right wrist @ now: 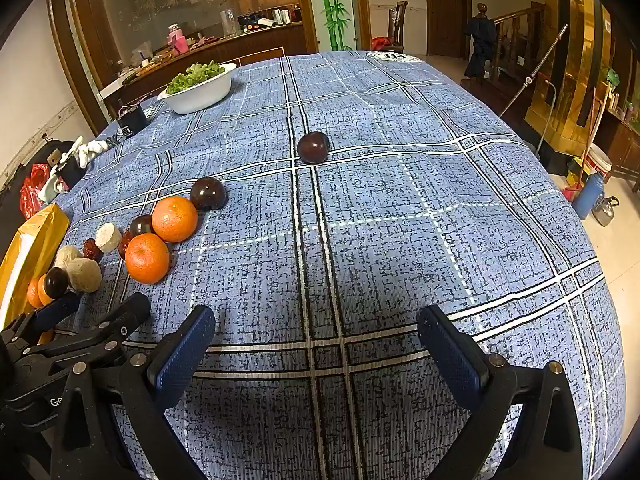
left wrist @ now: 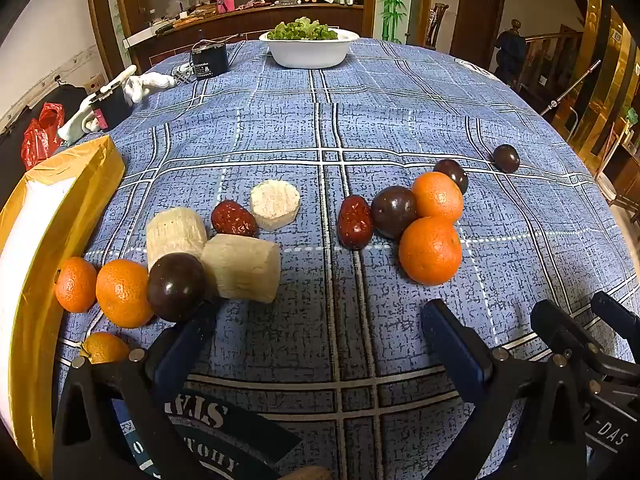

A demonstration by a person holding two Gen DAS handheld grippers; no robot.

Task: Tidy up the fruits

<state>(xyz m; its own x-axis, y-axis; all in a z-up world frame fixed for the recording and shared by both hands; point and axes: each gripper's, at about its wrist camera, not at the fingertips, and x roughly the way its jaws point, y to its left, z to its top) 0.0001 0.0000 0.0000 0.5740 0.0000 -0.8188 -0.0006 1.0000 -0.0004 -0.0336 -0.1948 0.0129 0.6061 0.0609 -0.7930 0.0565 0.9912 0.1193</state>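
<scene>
Fruits lie on a blue checked tablecloth [left wrist: 400,112]. On the left are oranges [left wrist: 122,293], a dark passion fruit [left wrist: 176,286], pale sugarcane pieces [left wrist: 242,267] and a red date [left wrist: 233,219]. On the right are two oranges [left wrist: 430,250], a passion fruit [left wrist: 394,211] and a red date [left wrist: 354,222]. One lone passion fruit [right wrist: 313,147] lies farther out. My left gripper [left wrist: 316,340] is open and empty, its left finger close to the passion fruit. My right gripper [right wrist: 316,344] is open and empty over bare cloth.
A yellow and white box [left wrist: 44,240] stands at the left edge. A white bowl of lettuce [left wrist: 308,46] and a black battery [left wrist: 209,62] are at the far side. White gloves [left wrist: 120,96] lie at the far left. The table edge curves down on the right.
</scene>
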